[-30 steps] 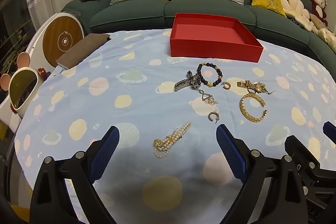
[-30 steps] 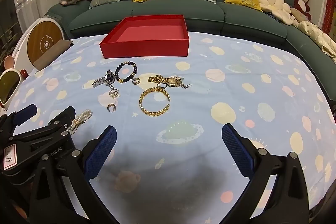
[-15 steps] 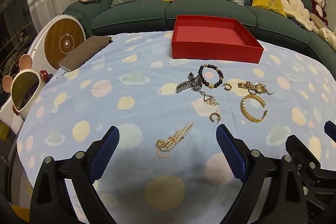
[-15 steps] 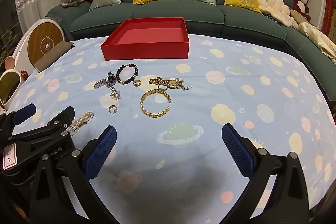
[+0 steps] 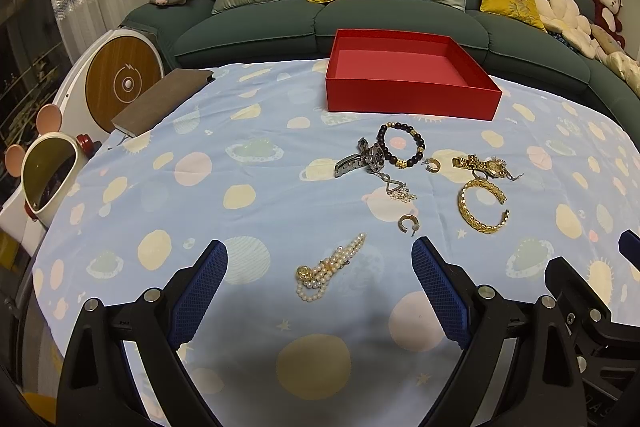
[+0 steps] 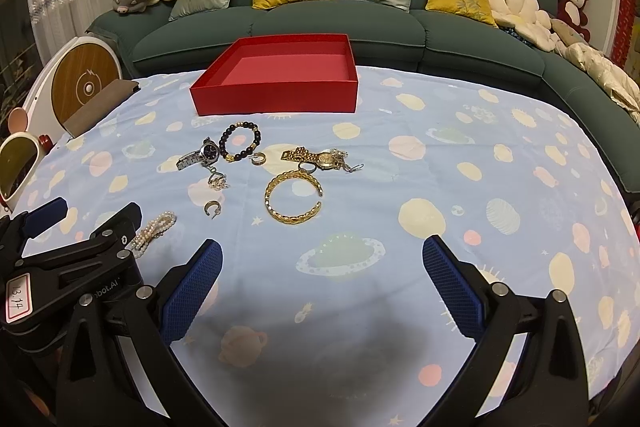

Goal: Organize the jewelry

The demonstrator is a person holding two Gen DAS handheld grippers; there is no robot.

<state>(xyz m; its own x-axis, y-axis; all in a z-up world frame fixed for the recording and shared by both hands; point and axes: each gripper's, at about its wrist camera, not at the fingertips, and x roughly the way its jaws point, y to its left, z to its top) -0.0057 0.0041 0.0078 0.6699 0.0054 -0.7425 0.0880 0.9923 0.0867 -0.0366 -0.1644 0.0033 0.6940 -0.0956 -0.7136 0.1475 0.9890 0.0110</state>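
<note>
Left gripper (image 5: 319, 259) spread wide, empty, poised over the pearl bracelet (image 5: 329, 267). Right gripper (image 6: 322, 259) likewise spread, holding nothing (bare cloth beneath). Beyond on the tablecloth (image 6: 460, 155): gold bangle (image 6: 293, 196), silver watch (image 6: 199, 154), bead bracelet (image 6: 240, 142), gold watch (image 6: 314, 157). Red box (image 6: 276, 81) at far edge, empty.

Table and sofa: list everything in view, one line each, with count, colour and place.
box: 1, red, empty, far side of cloth
pearl bracelet: 1, white, nearest left gripper
bangle: 1, gold, open cuff, mid cloth
bead bracelet: 1, dark, before box
watches: 2, silver, gold
hoop earrings: 2
chain: 1, silver, below silver watch
cloth: 1, blue, planet print
cushions: 4, two yellow, two grey, on sofa
left gripper: jaws open
right gripper: jaws open
</note>
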